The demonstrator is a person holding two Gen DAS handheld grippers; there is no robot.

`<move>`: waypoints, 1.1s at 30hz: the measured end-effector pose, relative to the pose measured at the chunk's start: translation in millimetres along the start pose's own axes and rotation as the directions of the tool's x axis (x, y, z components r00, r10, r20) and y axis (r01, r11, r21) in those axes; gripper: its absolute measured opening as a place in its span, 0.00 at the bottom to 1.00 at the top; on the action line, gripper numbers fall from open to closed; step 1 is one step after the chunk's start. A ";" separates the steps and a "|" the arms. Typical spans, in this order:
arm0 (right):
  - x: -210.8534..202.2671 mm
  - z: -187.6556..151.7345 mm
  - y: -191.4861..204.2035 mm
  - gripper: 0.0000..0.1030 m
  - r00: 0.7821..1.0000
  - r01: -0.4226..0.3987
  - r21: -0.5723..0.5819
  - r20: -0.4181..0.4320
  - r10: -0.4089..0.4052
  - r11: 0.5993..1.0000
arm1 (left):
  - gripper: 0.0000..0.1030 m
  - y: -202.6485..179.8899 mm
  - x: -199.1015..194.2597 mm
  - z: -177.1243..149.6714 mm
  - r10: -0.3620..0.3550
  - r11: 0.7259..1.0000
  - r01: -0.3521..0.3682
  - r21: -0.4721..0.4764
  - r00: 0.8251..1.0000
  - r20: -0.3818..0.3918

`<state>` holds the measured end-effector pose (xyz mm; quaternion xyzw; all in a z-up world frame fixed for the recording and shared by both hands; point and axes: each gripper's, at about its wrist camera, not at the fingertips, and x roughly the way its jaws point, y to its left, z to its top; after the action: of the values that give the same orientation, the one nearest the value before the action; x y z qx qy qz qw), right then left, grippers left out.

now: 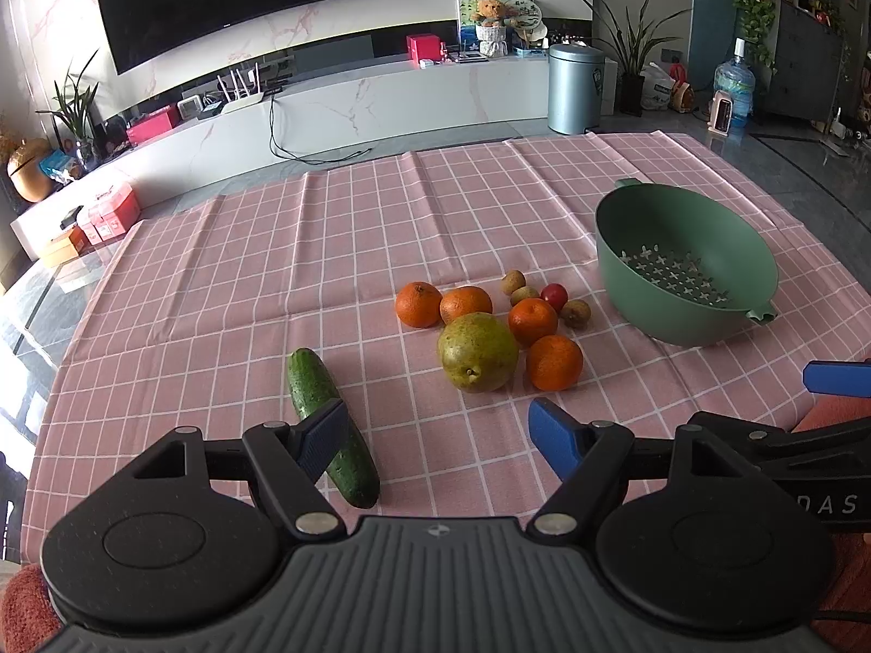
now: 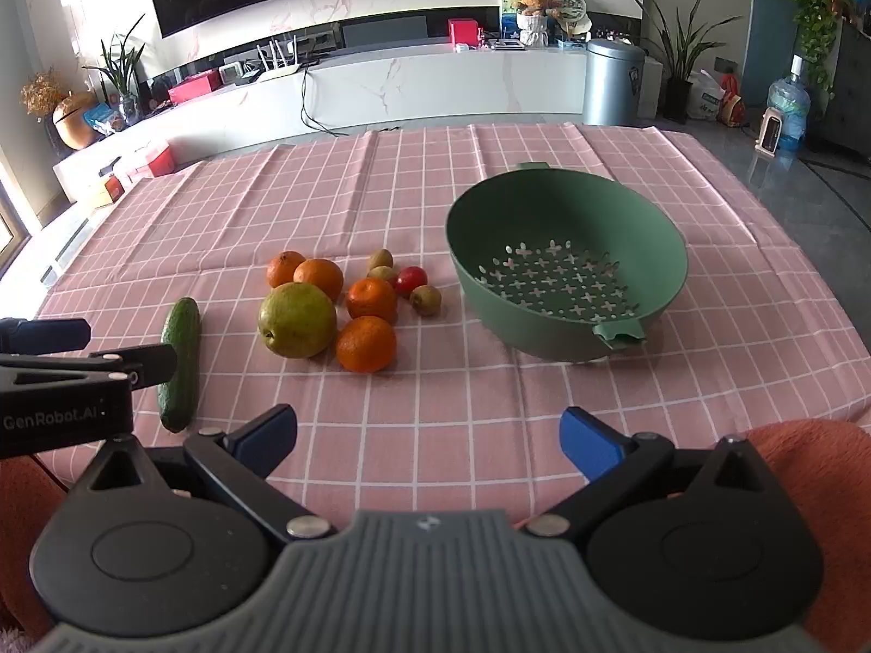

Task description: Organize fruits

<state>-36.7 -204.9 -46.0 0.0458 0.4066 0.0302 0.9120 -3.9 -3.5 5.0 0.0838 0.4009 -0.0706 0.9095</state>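
A pile of fruit lies on the pink checked cloth: a green pear point(image 1: 477, 351) point(image 2: 297, 319), several oranges point(image 1: 553, 362) point(image 2: 365, 344), small kiwis point(image 2: 425, 300) and a red tomato point(image 1: 554, 296) point(image 2: 410, 280). A cucumber point(image 1: 332, 424) point(image 2: 181, 362) lies left of them. An empty green colander point(image 1: 686, 266) point(image 2: 566, 261) stands to the right. My left gripper point(image 1: 441, 435) is open and empty, near side of the pear, its left finger over the cucumber. My right gripper point(image 2: 427, 438) is open and empty, near side of the fruit and colander.
The pink cloth point(image 1: 272, 250) covers a table. Beyond its far edge are a white TV bench point(image 2: 435, 81), a grey bin point(image 1: 575, 88) and plants. The left gripper's body shows at the left edge of the right wrist view point(image 2: 60, 381).
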 end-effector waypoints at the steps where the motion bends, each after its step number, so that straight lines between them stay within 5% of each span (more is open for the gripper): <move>1: 0.1 0.1 -0.4 0.96 1.000 -0.001 0.001 -0.002 0.001 1.000 | 0.86 0.0 0.2 -0.1 0.001 1.000 -0.001 -0.003 1.000 0.000; 33: 5.1 0.1 1.7 0.96 1.000 -0.023 -0.008 -0.017 0.023 1.000 | 0.86 5.3 3.5 2.8 0.005 1.000 -0.005 -0.017 1.000 0.000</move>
<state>-33.2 -202.8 -49.6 0.0462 0.4138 0.0428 0.9082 1.5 0.9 4.8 0.0767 0.4013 -0.0650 0.9104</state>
